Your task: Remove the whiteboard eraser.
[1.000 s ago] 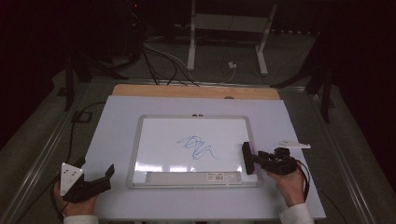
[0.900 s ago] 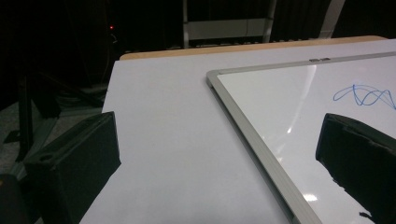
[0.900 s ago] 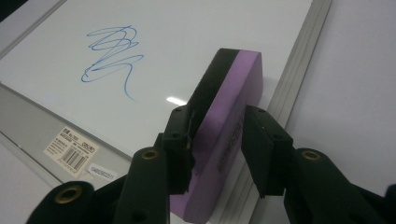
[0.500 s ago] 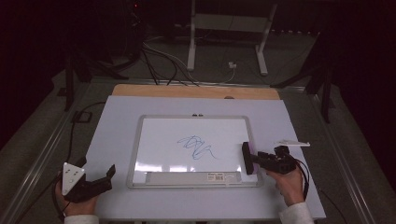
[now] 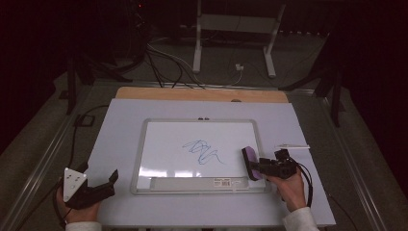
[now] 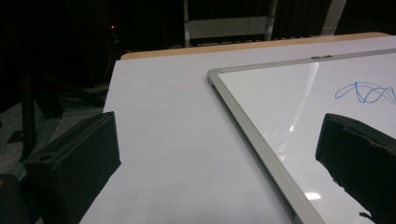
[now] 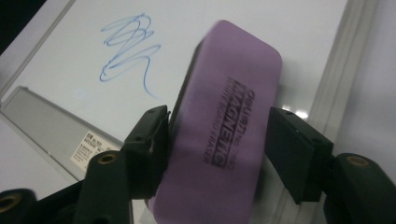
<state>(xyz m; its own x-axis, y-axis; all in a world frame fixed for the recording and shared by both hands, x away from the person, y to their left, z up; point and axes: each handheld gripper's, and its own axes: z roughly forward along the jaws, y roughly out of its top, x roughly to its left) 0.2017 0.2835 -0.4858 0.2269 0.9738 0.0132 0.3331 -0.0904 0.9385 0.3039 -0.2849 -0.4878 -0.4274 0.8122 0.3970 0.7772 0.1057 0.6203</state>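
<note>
Right gripper view: tongs (image 7: 217, 140) astride eraser (image 7: 224, 126)

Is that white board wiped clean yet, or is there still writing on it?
Not clean: a blue scribble still sits mid-board on the silver-framed whiteboard. The purple magnetic eraser between the right gripper's jaws lies beside it.

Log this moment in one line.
right claw: jaws have just been opening around purple eraser | left claw: open, empty | whiteboard: blue scribble unerased
</note>
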